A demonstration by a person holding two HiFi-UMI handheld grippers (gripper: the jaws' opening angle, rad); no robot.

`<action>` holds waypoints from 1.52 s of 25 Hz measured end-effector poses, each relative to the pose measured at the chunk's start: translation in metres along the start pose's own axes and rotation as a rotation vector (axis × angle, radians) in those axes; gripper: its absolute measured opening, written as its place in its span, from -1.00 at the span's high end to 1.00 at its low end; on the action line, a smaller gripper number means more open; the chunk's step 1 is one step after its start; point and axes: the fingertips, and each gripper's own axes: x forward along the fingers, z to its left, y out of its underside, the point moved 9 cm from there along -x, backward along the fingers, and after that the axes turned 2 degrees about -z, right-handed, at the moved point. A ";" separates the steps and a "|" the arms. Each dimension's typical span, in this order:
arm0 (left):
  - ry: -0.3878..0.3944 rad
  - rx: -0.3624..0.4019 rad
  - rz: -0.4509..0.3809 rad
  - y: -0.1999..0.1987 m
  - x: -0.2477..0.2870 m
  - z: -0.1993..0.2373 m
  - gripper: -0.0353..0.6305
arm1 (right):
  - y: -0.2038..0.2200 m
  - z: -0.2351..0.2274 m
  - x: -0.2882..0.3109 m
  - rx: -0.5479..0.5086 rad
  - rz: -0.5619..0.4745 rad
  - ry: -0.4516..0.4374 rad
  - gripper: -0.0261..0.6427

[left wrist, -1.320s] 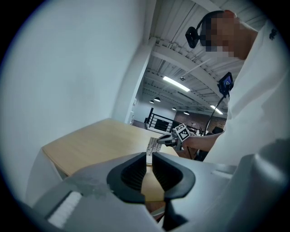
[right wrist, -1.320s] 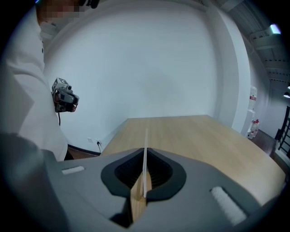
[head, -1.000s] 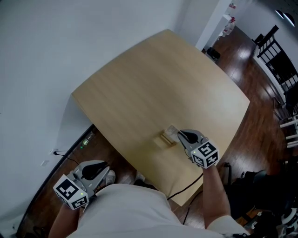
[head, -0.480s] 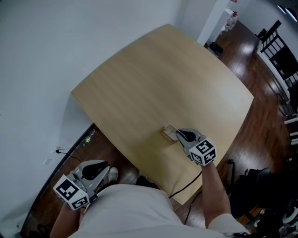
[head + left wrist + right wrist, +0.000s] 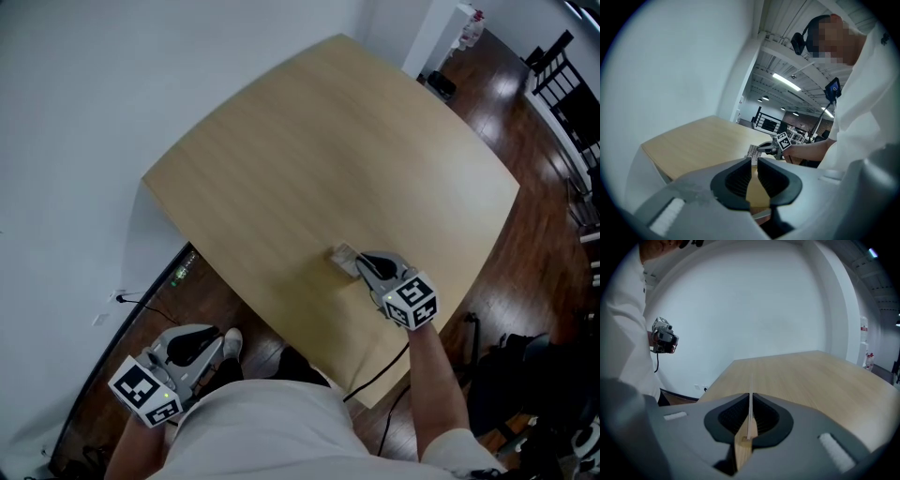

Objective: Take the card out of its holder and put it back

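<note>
Wooden holder (image 5: pixel 742 451) by counter's (image 5: pixel 328 159) near edge; right tongs (image 5: pixel 364 266) pinch card (image 5: pixel 751 385) upright at it, likely reseating; release remains. Left tongs (image 5: pixel 753 164) slightly spread, empty.

**Light wooden table with rounded corners, seen from above.**
The light wooden tabletop (image 5: pixel 319 159) runs from the frame's centre to the right and stands on a dark brown plank floor (image 5: pixel 534 244) beside a white wall. The one thing lying on it is a small wooden card holder (image 5: pixel 343 262), lower centre and near the edge closest to the camera.
</note>
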 end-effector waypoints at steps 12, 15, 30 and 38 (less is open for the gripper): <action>0.122 0.089 0.052 0.004 -0.040 0.004 0.75 | -0.035 0.083 -0.048 -0.016 -0.047 0.300 0.45; 0.194 0.138 0.038 0.009 -0.067 0.010 0.75 | -0.034 0.146 -0.066 0.008 -0.055 0.361 0.45; 0.517 0.290 0.055 0.066 -0.212 0.042 0.75 | -0.019 0.514 -0.097 0.227 -0.123 0.674 0.44; 0.585 0.329 0.040 0.082 -0.219 0.023 0.75 | -0.009 0.596 -0.111 0.254 -0.149 0.739 0.44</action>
